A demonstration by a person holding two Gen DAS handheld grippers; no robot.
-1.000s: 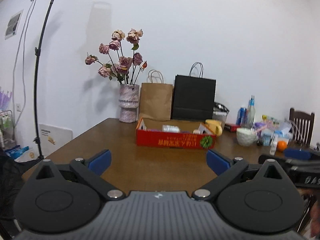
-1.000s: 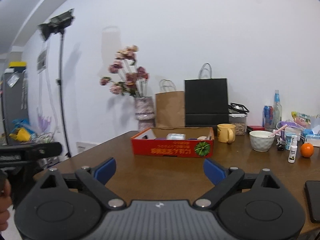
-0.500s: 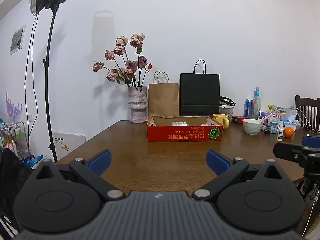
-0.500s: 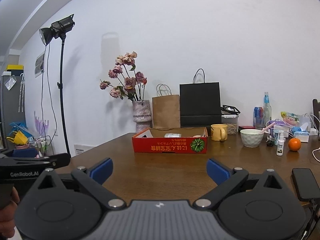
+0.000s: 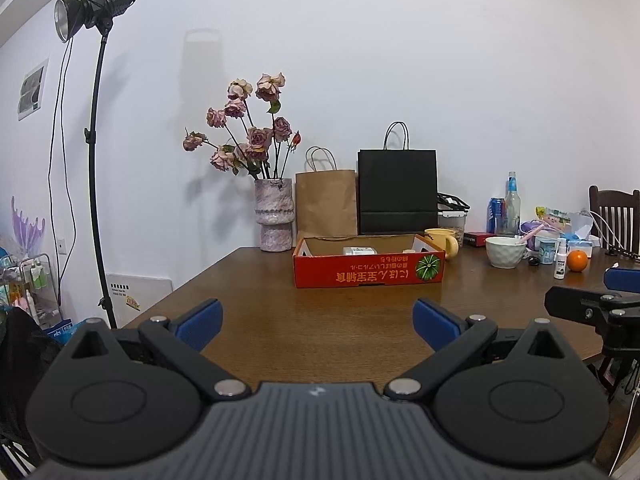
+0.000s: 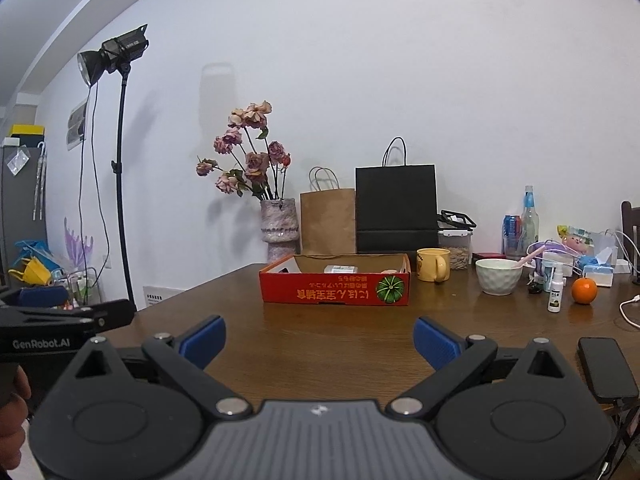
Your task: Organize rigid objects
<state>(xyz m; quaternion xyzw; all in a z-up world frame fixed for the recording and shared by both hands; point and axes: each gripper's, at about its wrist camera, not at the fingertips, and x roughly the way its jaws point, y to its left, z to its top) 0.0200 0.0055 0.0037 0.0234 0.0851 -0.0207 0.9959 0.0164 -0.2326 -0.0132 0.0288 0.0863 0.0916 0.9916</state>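
Note:
A red cardboard box sits open on the brown table, with a small white package inside. To its right stand a yellow mug, a white bowl, a small spray bottle and an orange. My left gripper is open and empty, near the table's front edge, well short of the box. My right gripper is open and empty too, over the near table.
A vase of dried roses, a brown paper bag and a black paper bag stand behind the box. A black phone lies at the near right. A light stand stands left; a chair right.
Both grippers have pulled back from the table and risen slightly, so the box looks farther away. Both stay open and empty.

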